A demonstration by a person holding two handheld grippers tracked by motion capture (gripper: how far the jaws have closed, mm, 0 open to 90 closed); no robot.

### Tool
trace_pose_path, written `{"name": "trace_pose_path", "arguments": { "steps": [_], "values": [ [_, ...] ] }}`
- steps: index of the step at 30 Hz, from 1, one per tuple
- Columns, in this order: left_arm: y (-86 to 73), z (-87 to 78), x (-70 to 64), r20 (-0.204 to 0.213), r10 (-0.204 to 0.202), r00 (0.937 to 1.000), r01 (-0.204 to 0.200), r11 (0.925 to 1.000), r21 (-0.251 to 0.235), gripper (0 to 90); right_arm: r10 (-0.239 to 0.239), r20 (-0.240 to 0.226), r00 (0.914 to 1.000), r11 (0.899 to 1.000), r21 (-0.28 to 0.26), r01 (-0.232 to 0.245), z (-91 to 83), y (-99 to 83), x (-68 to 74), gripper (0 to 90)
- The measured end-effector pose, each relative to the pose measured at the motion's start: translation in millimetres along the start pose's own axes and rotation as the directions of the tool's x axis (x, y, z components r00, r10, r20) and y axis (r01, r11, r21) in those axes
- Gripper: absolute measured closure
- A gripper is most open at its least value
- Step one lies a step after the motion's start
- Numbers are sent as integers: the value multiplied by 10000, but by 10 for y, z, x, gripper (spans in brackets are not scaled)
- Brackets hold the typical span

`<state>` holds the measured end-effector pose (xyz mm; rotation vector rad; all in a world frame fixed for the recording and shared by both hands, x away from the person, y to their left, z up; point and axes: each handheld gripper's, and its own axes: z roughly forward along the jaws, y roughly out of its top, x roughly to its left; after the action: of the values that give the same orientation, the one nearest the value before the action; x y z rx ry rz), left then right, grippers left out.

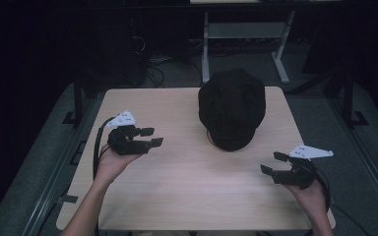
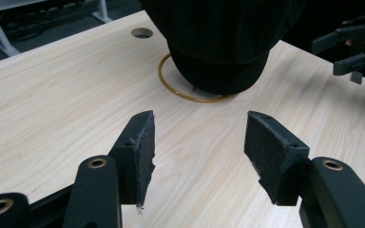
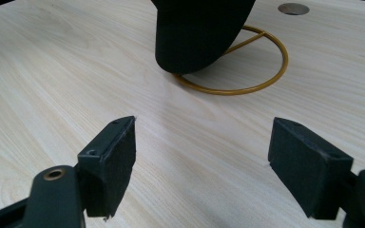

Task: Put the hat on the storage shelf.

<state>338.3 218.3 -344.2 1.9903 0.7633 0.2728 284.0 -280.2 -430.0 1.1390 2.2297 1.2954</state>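
Black cap [image 1: 231, 108] with faint pinstripes, perched on a thin gold wire stand [image 3: 247, 71], brim toward the near edge, ring base flat on the pale wood table [image 1: 187, 187], right of centre, toward the far edge

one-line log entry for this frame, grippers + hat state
left gripper: open, empty | right gripper: open, empty | black hat: on gold wire stand, untouched | table: between grippers, bare wood

The black cap [image 1: 231, 108] hides most of the gold wire stand [image 3: 247, 71] beneath it. Both gripper views cut off the cap's crown at the top edge.
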Motion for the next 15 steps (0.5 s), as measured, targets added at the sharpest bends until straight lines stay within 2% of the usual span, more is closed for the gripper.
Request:
{"name": "trace_pose_path", "arguments": {
  "steps": [15],
  "values": [
    [-379, -76, 0, -238, -441, 9987, 442, 9990, 60, 425, -43, -8, 10000, 9999, 133, 43, 18, 0, 10, 241]
  ]
}}
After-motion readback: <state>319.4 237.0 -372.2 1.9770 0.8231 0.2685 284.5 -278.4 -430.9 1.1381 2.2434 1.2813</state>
